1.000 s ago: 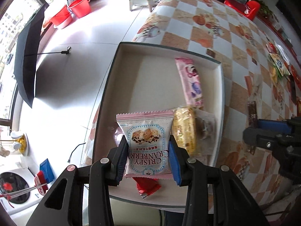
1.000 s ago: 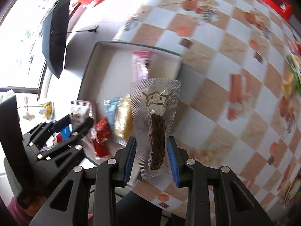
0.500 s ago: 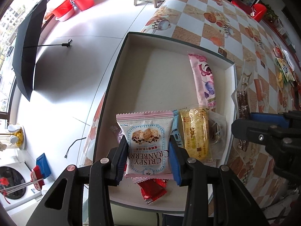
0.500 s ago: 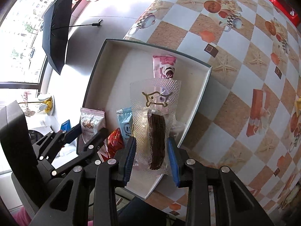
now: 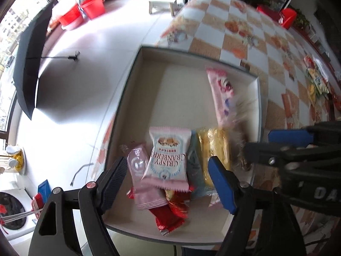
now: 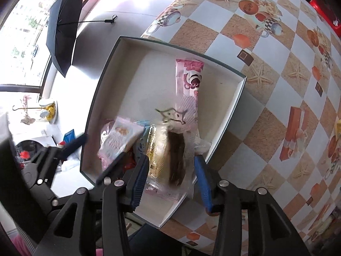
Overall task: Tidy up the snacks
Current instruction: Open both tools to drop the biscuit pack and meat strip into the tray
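Both jaws opening since before, cranberry packet (image 5: 168, 155) and jerky pouch (image 6: 175, 147) released into box (image 6: 223, 128)

Bright daylight enters from the window (image 5: 8, 49) far left of the fingers (image 5: 221, 183), glaring off the pale floor (image 5: 89, 49). Fisheye bending warps the edges; packets between the fingers smear with motion blur.

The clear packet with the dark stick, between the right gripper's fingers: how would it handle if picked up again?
The clear packet is probably floppy: thin film round one narrow stick. Likely light, and its glossy film may slip.
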Demonstrator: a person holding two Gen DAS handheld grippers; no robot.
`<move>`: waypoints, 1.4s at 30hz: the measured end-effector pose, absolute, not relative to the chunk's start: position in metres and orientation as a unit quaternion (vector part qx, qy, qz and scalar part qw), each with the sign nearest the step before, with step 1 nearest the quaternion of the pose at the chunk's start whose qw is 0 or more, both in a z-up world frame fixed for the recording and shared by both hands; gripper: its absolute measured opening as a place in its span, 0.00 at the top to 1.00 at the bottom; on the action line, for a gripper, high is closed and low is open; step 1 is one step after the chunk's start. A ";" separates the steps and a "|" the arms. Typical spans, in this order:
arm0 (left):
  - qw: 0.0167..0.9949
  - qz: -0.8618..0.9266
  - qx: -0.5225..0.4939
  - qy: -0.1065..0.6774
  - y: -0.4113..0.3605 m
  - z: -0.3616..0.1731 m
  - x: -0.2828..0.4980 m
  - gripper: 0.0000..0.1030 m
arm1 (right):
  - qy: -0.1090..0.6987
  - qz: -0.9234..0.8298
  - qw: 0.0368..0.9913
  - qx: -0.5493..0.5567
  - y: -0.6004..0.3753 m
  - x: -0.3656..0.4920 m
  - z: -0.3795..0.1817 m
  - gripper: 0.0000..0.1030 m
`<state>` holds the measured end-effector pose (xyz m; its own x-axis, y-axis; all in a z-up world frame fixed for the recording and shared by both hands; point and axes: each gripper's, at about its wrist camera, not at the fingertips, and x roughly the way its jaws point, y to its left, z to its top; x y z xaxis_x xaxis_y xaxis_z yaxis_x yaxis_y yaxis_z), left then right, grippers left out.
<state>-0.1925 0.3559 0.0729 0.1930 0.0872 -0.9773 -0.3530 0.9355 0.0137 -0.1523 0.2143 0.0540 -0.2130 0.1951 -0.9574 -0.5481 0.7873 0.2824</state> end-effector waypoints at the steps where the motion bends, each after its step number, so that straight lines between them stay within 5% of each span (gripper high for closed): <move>1: 0.766 0.144 -0.105 0.618 0.355 0.075 -0.193 0.21 | 0.718 0.302 0.615 -0.124 0.214 -0.153 0.054 0.40; 2: 0.765 0.143 -0.101 0.620 0.354 0.076 -0.193 0.21 | 0.717 0.300 0.616 -0.126 0.213 -0.153 0.055 0.24; 10: 0.771 0.142 -0.089 0.614 0.348 0.087 -0.197 0.18 | 0.695 0.290 0.640 -0.150 0.203 -0.157 0.069 0.21; 13: 0.779 0.148 -0.098 0.602 0.349 0.097 -0.202 0.18 | 0.685 0.285 0.651 -0.159 0.196 -0.159 0.074 0.00; 42: 0.740 0.159 -0.057 0.651 0.332 0.097 -0.226 0.17 | 0.656 0.294 0.668 -0.192 0.194 -0.182 0.103 0.00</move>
